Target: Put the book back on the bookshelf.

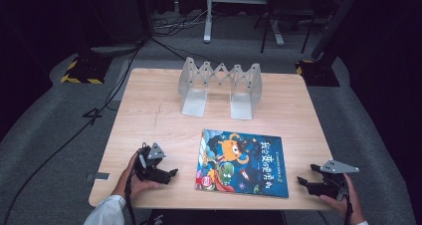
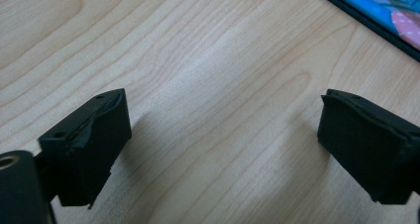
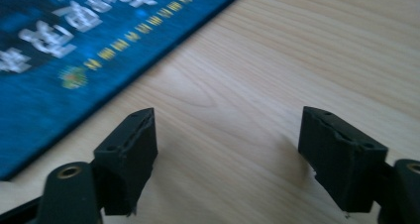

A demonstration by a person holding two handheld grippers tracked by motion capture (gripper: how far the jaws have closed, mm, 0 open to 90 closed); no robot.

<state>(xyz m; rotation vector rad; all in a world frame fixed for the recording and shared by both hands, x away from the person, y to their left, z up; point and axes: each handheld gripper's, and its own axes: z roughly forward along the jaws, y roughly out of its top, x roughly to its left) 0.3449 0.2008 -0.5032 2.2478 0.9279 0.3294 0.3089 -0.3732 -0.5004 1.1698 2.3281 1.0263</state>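
Book (image 1: 242, 161) flat between left gripper (image 1: 170, 174) and right gripper (image 1: 301, 181); jaws of both released, empty, aimed inward for grasping opposite edges.

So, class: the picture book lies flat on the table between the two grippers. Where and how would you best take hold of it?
Probably by a short side edge. The picture book lies flat on the table, so come in low from the side: the open right hand-held gripper faces its right edge, the left hand-held gripper its left.
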